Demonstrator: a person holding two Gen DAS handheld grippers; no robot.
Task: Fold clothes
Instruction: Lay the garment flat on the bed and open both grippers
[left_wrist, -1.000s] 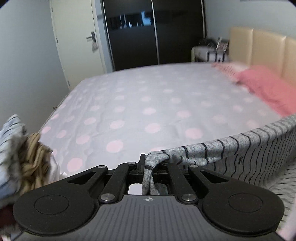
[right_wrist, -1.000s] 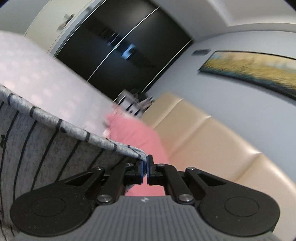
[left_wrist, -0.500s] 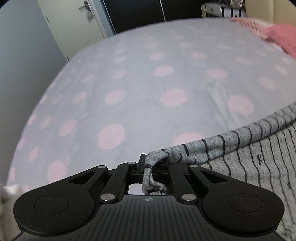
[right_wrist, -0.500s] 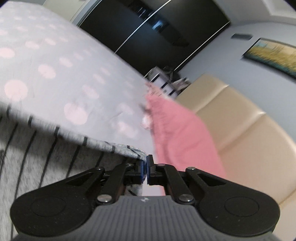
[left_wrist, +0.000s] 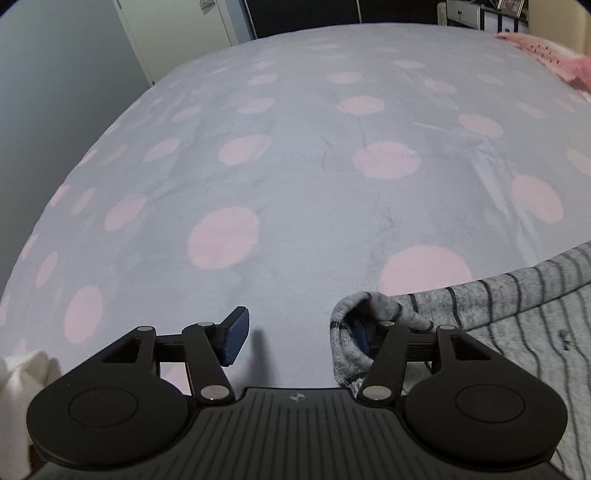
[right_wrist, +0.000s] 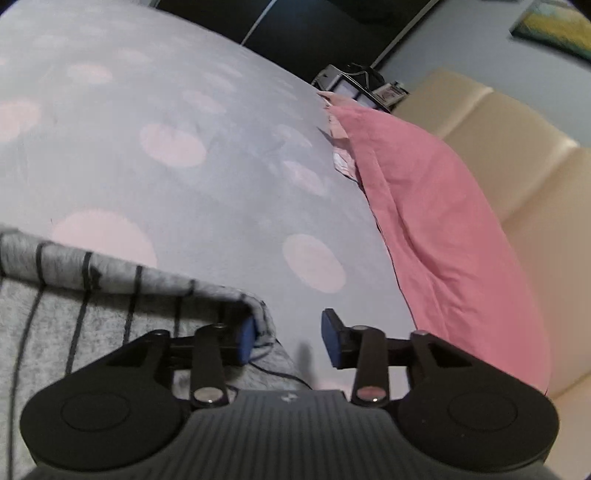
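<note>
Striped garment (left_wrist: 517, 314) draped on both opening claws

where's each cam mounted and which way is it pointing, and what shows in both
Left wrist: on the left gripper, looking down along its opening jaws across the dotted bedspread toward the door; the striped garment drapes its right finger.
Right wrist: on the right gripper, jaws opening, facing the pink pillow and headboard; garment edge by its left finger.
Shared: bedspread, garment, pillow. Of the person, nothing shows in either view.
</note>
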